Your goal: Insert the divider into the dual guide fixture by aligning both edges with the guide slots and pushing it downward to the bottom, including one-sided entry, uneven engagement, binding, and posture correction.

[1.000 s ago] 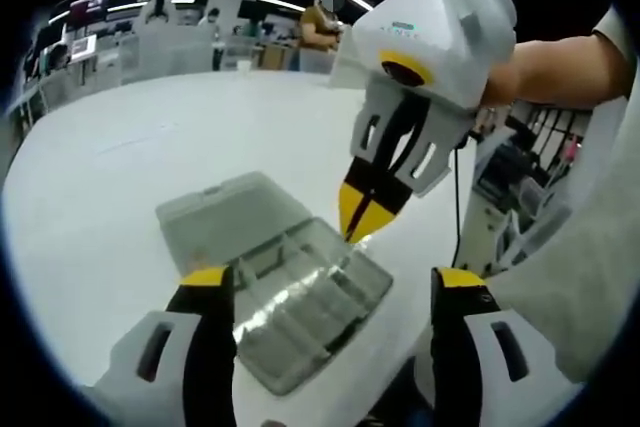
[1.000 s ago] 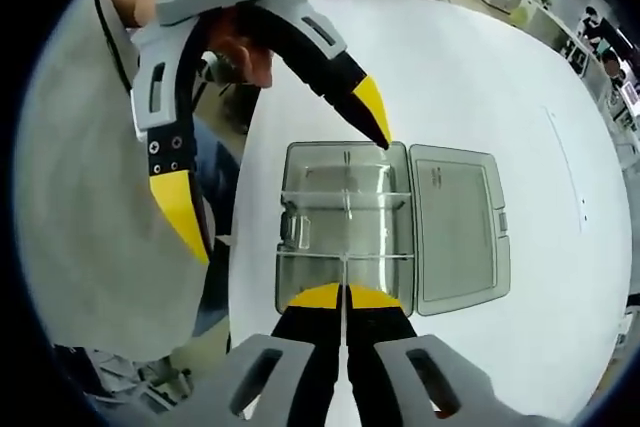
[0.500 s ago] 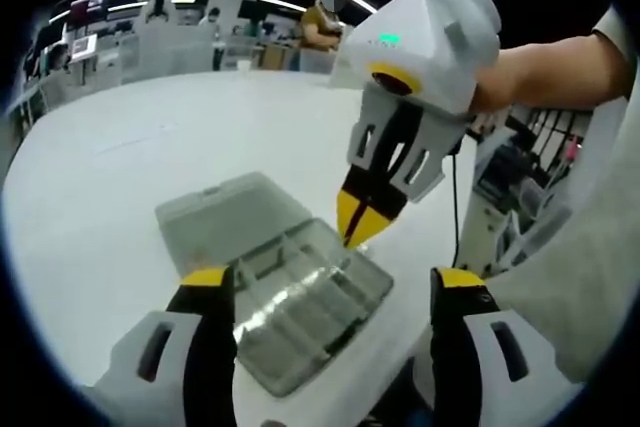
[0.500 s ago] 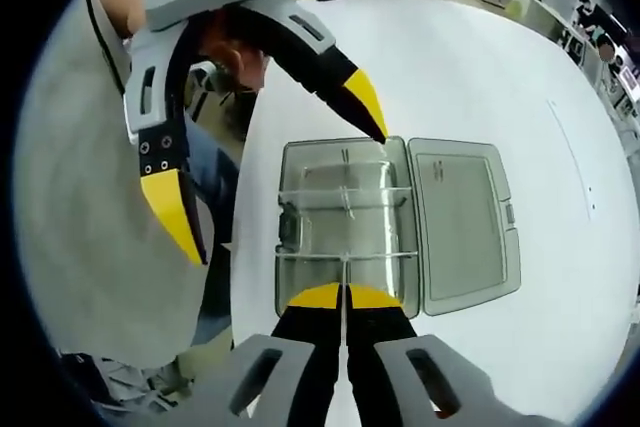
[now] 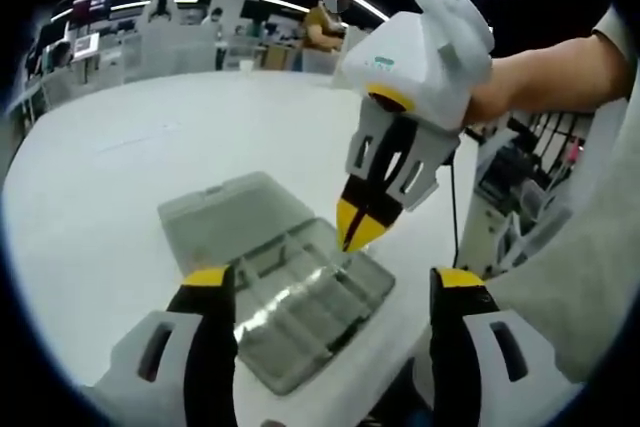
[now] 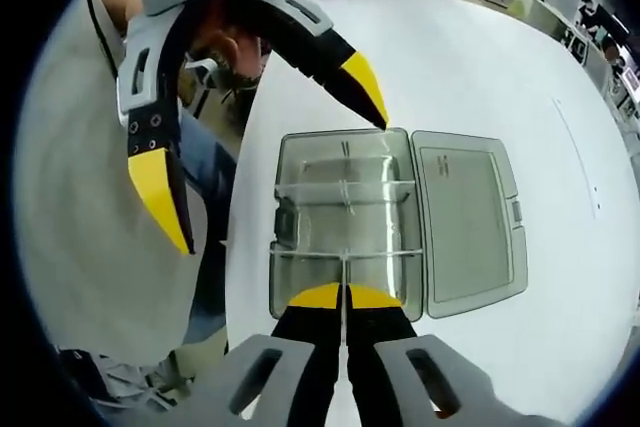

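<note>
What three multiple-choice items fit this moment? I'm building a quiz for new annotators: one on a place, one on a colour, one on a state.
1. Where does the hinged lid lie in the right gripper view?
A. Flat on the table, right of the clear box
B. Closed over the box
C. Held by a gripper

2. What colour are the gripper tips?
A. Red
B. Yellow
C. Blue

3. How do the right gripper's jaws stand?
A. Wide apart
B. Pressed together on a thin clear divider
C. Clamping the lid

A: the lid lies open beside the clear box.
B: every tip is yellow.
B: the tips meet on the divider.
</note>
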Action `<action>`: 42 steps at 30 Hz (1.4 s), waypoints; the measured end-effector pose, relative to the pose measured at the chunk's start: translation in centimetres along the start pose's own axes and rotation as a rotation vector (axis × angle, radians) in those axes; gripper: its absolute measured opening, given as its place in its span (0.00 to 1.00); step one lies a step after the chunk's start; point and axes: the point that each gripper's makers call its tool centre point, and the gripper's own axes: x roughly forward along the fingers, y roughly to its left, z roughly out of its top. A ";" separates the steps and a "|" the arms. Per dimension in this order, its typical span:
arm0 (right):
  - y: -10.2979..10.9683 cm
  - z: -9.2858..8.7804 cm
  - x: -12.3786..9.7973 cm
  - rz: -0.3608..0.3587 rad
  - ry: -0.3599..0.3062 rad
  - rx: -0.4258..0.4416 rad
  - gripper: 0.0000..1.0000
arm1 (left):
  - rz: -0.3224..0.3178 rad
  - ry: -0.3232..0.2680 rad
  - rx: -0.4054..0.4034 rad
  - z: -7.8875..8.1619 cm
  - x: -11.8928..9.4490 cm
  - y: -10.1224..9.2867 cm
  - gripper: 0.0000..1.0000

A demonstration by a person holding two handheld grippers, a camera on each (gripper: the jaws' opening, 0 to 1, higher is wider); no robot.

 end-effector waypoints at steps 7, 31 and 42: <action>0.1 0.0 0.1 0.003 0.006 -0.008 0.00 | -0.002 0.003 0.002 0.0 0.0 0.0 0.77; 0.2 -0.3 1.4 0.011 0.017 -0.010 0.00 | -0.015 0.016 0.011 0.1 0.1 0.0 0.77; 0.2 -0.5 2.1 0.014 0.024 -0.017 0.00 | -0.014 0.023 0.008 -0.2 0.1 0.1 0.77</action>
